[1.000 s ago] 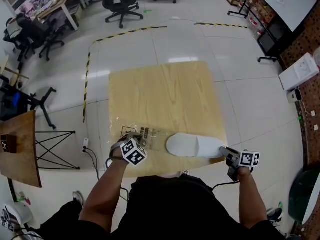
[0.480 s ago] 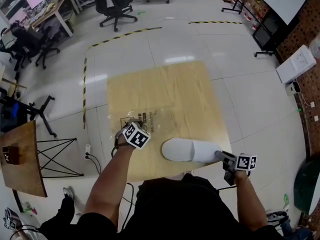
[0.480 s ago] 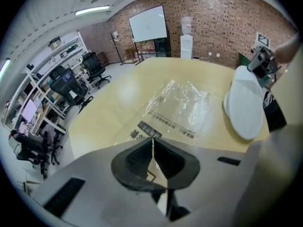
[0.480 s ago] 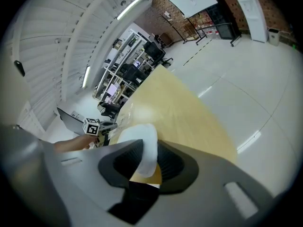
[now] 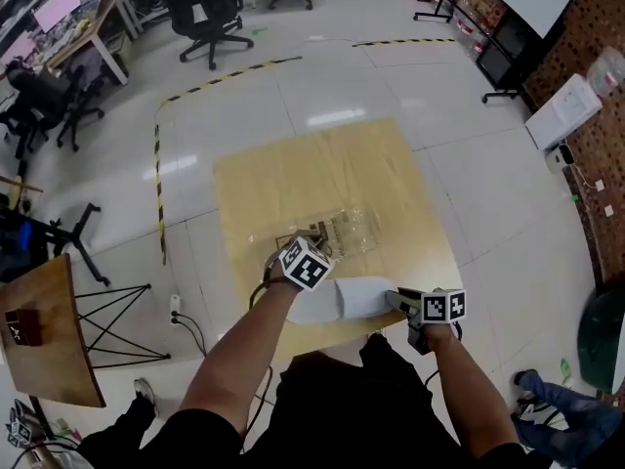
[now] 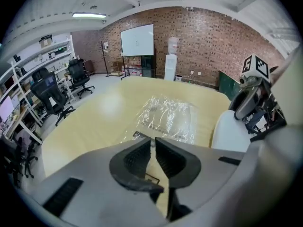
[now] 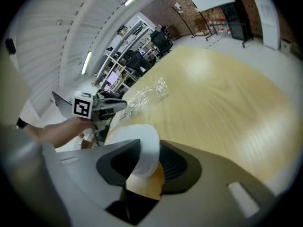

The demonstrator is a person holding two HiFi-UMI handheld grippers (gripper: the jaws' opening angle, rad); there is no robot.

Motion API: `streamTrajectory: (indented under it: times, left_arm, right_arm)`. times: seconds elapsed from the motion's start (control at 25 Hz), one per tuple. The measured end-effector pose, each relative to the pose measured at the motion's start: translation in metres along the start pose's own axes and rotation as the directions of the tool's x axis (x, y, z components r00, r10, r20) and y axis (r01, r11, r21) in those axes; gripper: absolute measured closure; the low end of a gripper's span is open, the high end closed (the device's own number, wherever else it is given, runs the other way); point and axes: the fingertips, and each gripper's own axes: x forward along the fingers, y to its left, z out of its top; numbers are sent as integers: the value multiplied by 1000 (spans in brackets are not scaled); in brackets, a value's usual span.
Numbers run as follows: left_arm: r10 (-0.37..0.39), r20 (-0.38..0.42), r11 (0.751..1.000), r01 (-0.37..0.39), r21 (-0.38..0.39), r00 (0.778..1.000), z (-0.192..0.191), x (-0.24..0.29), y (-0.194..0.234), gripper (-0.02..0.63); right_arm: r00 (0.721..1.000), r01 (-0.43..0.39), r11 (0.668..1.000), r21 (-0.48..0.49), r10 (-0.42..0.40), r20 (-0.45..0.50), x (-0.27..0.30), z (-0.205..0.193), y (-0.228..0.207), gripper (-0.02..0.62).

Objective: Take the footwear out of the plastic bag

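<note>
A white slipper lies near the front edge of the wooden table. My right gripper grips its heel rim from the right. In the right gripper view the white rim fills the gap between the jaws of that gripper, which are opening. The clear plastic bag lies flat and crumpled just behind the slipper. My left gripper is at the bag's near edge. Its jaws are opening, a narrow gap apart, with the bag stretching ahead of them.
The slipper sits close to the table's front edge, against my body. A small wooden side table stands at the left. Office chairs and yellow-black floor tape lie beyond the table. A whiteboard stands by the brick wall.
My left gripper has moved right and forward, dragging the bag with it. The right gripper has shifted left with the slipper. The two grippers are now much closer together.
</note>
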Motion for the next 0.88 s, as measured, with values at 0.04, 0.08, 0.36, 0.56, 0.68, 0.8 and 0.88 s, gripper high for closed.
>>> streamTrajectory:
  times: [0.04,0.08,0.36,0.56,0.68,0.8,0.88]
  left_arm:
    - [-10,22,1000,10,-5,1000,2,-2,-1,547]
    - [-16,48,1000,17,-15,999,5,-5,0,515]
    - [45,266,971,20,-238,963,-1,-95,-7,512]
    - [43,326,915,93,-392,944,-61,-166,-90,561]
    - [58,337,864,122,-489,940,-99,-197,-161,598]
    - [108,383,788,156,-596,917,-118,-215,-235,598]
    - [137,381,773,142,-618,914,-129,-224,-285,598]
  right_arm:
    - [998,56,998,-28,-55,18,1,1,-2,452]
    - [994,105,993,-53,-103,37,-2,3,-4,419]
    - [968,224,960,-166,-201,149,-67,-35,15,410]
    - [971,74,989,-131,-42,234,-112,-70,52,592]
    - [970,-41,971,-237,95,225,-134,-97,82,594]
    - [948,-162,917,-364,246,199,-163,-131,113,594]
    - [937,-195,893,-405,292,193,-182,-158,120,594]
